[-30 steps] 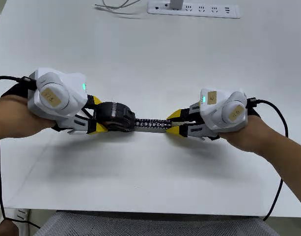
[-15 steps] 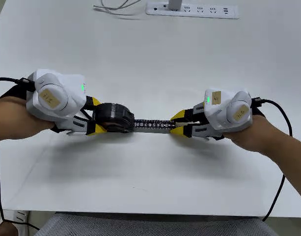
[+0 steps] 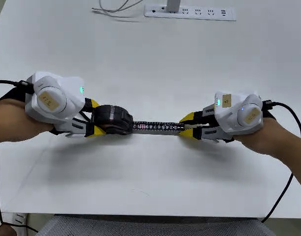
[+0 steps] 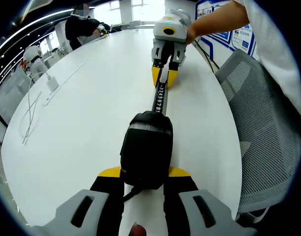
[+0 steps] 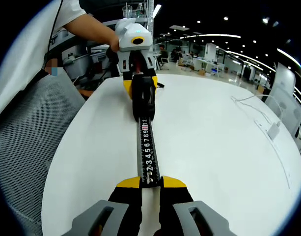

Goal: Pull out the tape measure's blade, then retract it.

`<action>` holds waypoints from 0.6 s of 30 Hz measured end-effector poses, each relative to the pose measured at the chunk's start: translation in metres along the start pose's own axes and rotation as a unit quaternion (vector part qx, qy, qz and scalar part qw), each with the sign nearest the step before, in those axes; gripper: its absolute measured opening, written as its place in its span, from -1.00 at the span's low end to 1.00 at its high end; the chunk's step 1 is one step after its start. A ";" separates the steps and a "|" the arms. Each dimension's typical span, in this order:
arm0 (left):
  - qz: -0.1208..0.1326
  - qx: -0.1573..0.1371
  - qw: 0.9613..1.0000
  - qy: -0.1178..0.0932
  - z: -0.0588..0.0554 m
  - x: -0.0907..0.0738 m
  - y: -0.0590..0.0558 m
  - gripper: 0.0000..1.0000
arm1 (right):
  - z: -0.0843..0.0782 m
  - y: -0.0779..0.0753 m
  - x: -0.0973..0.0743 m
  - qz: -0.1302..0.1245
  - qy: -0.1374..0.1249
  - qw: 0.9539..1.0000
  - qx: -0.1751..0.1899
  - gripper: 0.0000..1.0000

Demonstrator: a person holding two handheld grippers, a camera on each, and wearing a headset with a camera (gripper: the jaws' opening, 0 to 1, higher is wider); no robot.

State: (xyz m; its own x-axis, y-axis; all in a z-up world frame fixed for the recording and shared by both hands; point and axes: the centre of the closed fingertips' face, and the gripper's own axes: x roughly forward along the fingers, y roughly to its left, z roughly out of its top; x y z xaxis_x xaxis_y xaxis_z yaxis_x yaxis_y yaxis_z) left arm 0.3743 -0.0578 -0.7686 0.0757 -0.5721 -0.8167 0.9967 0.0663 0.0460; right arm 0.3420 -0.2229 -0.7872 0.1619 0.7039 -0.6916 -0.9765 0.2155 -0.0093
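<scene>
A black tape measure (image 3: 112,119) rests on the white table (image 3: 155,64), and my left gripper (image 3: 95,117) is shut on its case (image 4: 146,149). Its black numbered blade (image 3: 157,127) runs out to the right, flat just above the table. My right gripper (image 3: 187,125) is shut on the blade's end (image 5: 149,180). In the right gripper view the blade (image 5: 146,152) shows numbers up to about twelve and leads back to the case (image 5: 143,96) held by the left gripper (image 5: 141,87). In the left gripper view the right gripper (image 4: 164,75) pinches the far end of the blade (image 4: 159,98).
A white power strip (image 3: 189,12) with a plug and thin cables (image 3: 111,7) lies along the table's far edge. A grey mesh chair (image 3: 150,223) sits below the near edge. Black cords trail from both grippers. People work at a far table (image 4: 84,27).
My right gripper has moved to the right with the blade's end, so more of the blade is out of the case. My left gripper and the case have hardly moved.
</scene>
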 end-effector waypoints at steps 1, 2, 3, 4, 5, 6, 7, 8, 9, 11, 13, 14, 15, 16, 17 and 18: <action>0.000 0.000 1.000 0.000 0.000 0.000 0.000 -0.49 | -0.001 0.000 -0.001 0.000 0.001 1.000 0.001 -0.84; 0.000 0.000 1.000 0.000 0.000 0.000 0.000 -0.49 | -0.002 0.000 -0.002 0.000 0.002 1.000 0.001 -0.84; 0.000 0.000 1.000 0.000 0.000 0.000 0.000 -0.49 | -0.002 0.000 -0.003 -0.001 0.003 1.000 0.000 -0.84; 0.000 0.000 1.000 0.000 0.000 0.000 0.000 -0.49 | -0.005 -0.001 -0.005 -0.001 0.004 1.000 0.000 -0.84; 0.000 0.000 1.000 0.000 0.000 0.000 0.000 -0.49 | -0.006 -0.001 -0.006 -0.001 0.004 1.000 0.000 -0.84; 0.000 0.000 1.000 0.001 0.000 0.000 0.000 -0.49 | -0.007 -0.002 -0.007 -0.002 0.005 1.000 0.000 -0.84; -0.001 0.000 1.000 0.001 0.000 0.000 0.000 -0.49 | -0.008 -0.002 -0.008 -0.002 0.006 1.000 0.000 -0.84; -0.001 0.000 1.000 0.001 0.000 0.000 0.000 -0.49 | -0.010 -0.003 -0.009 -0.003 0.007 1.000 0.000 -0.84; -0.001 0.000 1.000 0.001 0.000 0.000 0.000 -0.49 | -0.011 -0.003 -0.010 -0.003 0.008 1.000 0.000 -0.84; -0.001 0.002 1.000 0.002 0.000 0.000 0.000 -0.49 | -0.013 -0.002 -0.010 -0.002 0.011 1.000 -0.003 -0.84; -0.001 0.003 1.000 0.003 -0.001 0.000 0.000 -0.49 | -0.015 -0.002 -0.012 -0.002 0.014 1.000 -0.003 -0.84; -0.001 0.003 1.000 0.003 -0.001 0.000 0.000 -0.49 | -0.016 -0.002 -0.013 -0.003 0.015 1.000 -0.002 -0.84; -0.001 0.002 1.000 0.003 0.000 0.000 0.000 -0.49 | -0.017 -0.002 -0.014 -0.003 0.016 1.000 -0.003 -0.84; -0.001 0.002 1.000 0.003 0.000 0.000 0.000 -0.49 | -0.018 -0.002 -0.016 -0.004 0.018 1.000 -0.003 -0.84; -0.001 0.002 1.000 0.003 -0.001 0.000 0.000 -0.49 | -0.018 -0.002 -0.016 -0.004 0.018 1.000 -0.004 -0.84; -0.002 0.002 1.000 0.003 -0.001 0.000 0.000 -0.49 | -0.019 -0.002 -0.018 -0.005 0.019 1.000 -0.003 -0.84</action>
State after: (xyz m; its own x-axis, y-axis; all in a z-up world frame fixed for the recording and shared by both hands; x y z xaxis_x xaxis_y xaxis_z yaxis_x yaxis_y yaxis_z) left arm 0.3744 -0.0574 -0.7689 0.0724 -0.5677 -0.8201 0.9971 0.0614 0.0455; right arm 0.3388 -0.2484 -0.7883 0.1659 0.6762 -0.7178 -0.9758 0.2175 -0.0207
